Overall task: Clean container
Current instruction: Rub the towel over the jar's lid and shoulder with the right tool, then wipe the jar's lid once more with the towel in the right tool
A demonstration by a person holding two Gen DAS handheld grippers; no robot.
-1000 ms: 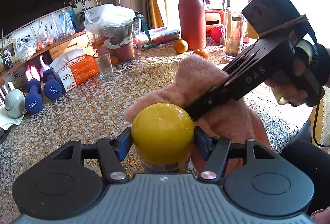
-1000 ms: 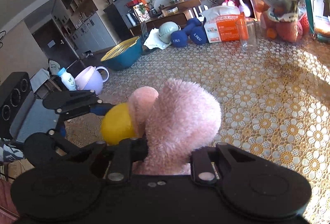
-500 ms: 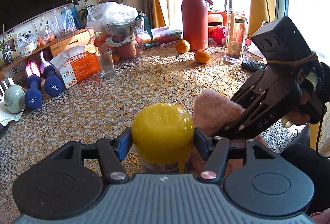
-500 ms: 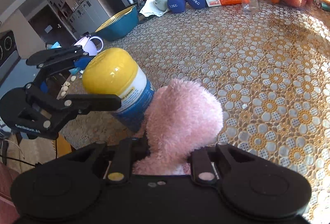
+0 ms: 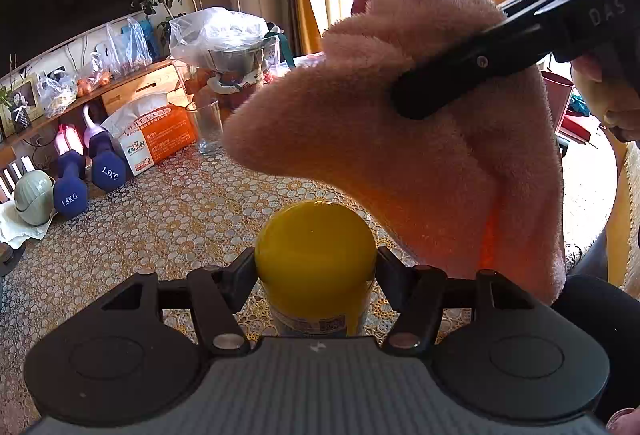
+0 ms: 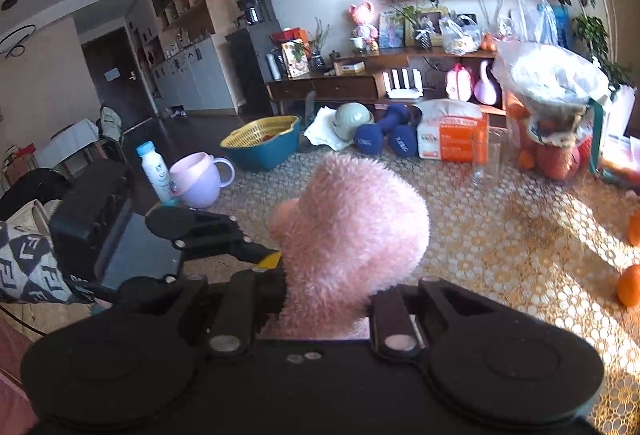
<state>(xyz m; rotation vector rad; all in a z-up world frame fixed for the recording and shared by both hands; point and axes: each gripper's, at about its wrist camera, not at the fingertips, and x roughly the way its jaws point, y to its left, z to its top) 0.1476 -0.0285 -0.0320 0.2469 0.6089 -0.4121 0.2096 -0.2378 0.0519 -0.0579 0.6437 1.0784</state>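
A jar with a round yellow lid stands upright on the lace tablecloth, and my left gripper is shut on it just below the lid. A fluffy pink cloth hangs above and to the right of the lid, apart from it. My right gripper is shut on that cloth. In the right wrist view the pink cloth fills the space between the right gripper's fingers and hides nearly all of the jar; only a yellow sliver shows beside the left gripper.
A drinking glass, an orange tissue box and two blue dumbbells stand at the table's far left. A bagged fruit bowl sits behind them. Oranges lie at the right; a purple cup and a bottle stand left.
My right gripper has lifted the pink cloth from beside the jar's side up above the lid. The left gripper and the jar have stayed in place.
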